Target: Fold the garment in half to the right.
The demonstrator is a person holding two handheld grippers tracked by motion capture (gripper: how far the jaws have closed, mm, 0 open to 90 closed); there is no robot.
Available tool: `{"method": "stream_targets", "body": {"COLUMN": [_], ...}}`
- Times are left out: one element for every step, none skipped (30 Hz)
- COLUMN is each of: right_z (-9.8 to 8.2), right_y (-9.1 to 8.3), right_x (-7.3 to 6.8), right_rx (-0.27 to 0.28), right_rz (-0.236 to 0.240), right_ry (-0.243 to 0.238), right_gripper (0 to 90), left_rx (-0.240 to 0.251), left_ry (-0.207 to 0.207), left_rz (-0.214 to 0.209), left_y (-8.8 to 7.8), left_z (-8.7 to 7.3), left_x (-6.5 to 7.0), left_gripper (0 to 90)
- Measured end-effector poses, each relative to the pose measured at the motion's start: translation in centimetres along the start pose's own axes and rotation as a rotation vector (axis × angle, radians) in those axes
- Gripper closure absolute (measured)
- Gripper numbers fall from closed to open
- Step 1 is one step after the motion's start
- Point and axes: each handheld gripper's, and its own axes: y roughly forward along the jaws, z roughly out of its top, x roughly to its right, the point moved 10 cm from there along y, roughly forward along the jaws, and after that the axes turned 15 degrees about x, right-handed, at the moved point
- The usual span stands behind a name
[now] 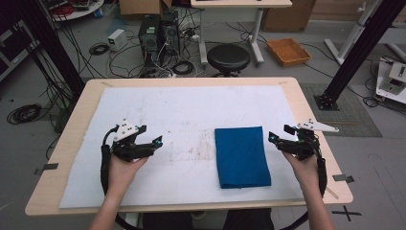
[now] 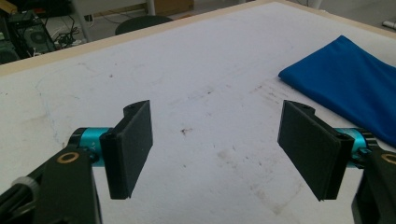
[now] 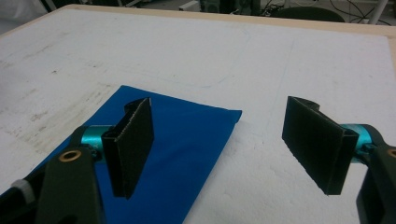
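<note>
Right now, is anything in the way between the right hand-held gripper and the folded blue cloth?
Nothing visible. The right hand-held gripper, jaws open, sits just off the right edge of the blue cloth, with bare white mat between them.

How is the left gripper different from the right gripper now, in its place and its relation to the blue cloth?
The left gripper is over bare white sheet, well apart from the folded blue cloth; the right gripper is close beside the cloth's right edge. The left gripper points toward the cloth from the left side, the right gripper from the right side. The grey plate is plainer on the right gripper. Both are held by a hand, with jaws wide open and nothing between them.
</note>
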Motion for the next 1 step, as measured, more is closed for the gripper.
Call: {"method": "stream_targets", "body": {"right_z": [-0.04], "right_y": [0.02], "right_x": [0.01], "right_rx": [-0.002], "right_rz": [-0.002], "right_ry": [0.004], "right_gripper": [24.9], "left_rx": [0.001], "left_ry": [-0.001], "left_rz": [0.0], "left_y": [0.01], "left_z": [0.01], "left_x": [-0.03], "left_gripper": [26.5]}}
